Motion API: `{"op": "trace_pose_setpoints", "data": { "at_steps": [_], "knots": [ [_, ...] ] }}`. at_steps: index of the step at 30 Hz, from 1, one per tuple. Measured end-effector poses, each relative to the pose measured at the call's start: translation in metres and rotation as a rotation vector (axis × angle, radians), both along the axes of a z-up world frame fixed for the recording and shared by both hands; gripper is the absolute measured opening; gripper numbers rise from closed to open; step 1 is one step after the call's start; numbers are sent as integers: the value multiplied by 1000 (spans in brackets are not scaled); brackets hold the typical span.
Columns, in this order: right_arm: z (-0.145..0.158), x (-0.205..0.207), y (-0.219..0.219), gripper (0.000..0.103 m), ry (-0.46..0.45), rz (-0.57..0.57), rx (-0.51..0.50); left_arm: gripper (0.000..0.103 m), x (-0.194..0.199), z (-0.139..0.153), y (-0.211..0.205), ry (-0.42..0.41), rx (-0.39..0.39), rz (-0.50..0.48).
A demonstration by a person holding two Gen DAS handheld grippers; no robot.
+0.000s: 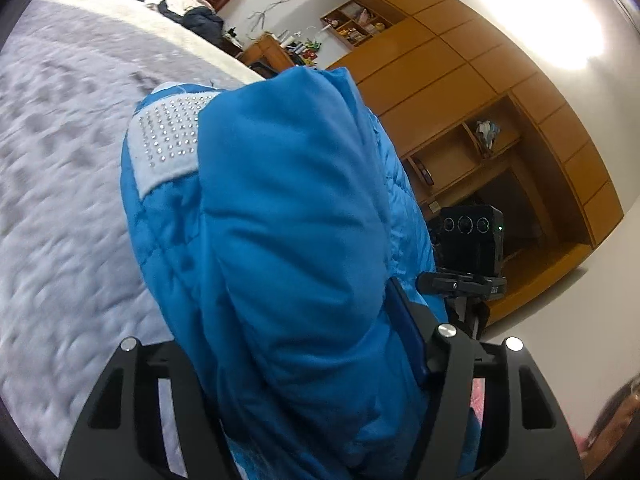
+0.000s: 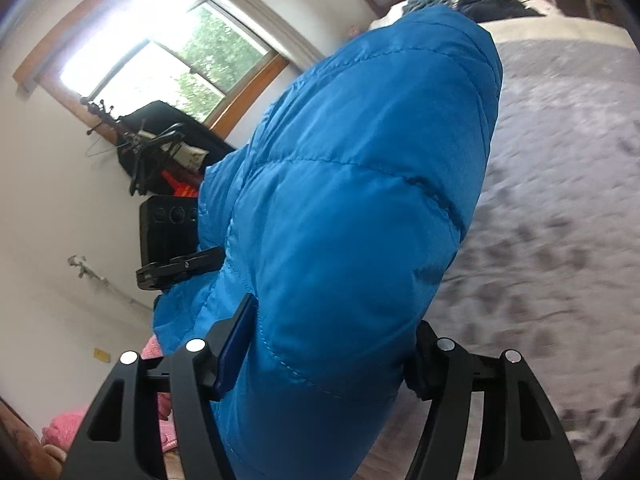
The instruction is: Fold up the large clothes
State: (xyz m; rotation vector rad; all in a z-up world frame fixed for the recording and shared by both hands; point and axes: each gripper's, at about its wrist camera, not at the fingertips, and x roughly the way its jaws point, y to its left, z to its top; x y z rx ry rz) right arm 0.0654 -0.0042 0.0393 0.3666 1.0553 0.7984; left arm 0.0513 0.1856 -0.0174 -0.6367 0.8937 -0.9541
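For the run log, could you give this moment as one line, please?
left gripper: shut on blue jacket | right gripper: shut on blue jacket | jacket lifted over grey bedspread

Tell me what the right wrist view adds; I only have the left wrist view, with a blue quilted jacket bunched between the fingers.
Observer: The right gripper is also shut on the blue quilted jacket, so both ends are held.
Operator: Anything else near it on that side?
Observer: A window with green trees outside sits on the wall left of the jacket.
Operator: Any other clothes that I cannot see?
Observer: A pink knitted garment lies low at the left edge, below the gripper.
Operator: And the bed?
Observer: The grey bedspread fills the right side, with the jacket raised in front of it.
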Motion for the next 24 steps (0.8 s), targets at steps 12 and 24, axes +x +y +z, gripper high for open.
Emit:
{"op": "trace_pose_setpoints", "data": {
  "at_steps": [12, 24],
  "knots": [
    [-55, 54, -70, 67, 132, -54, 24, 70, 55, -35, -60, 66, 87, -9],
    [-112, 53, -101, 84, 171, -55, 154, 88, 51, -58, -58, 30, 100, 10]
  ]
}}
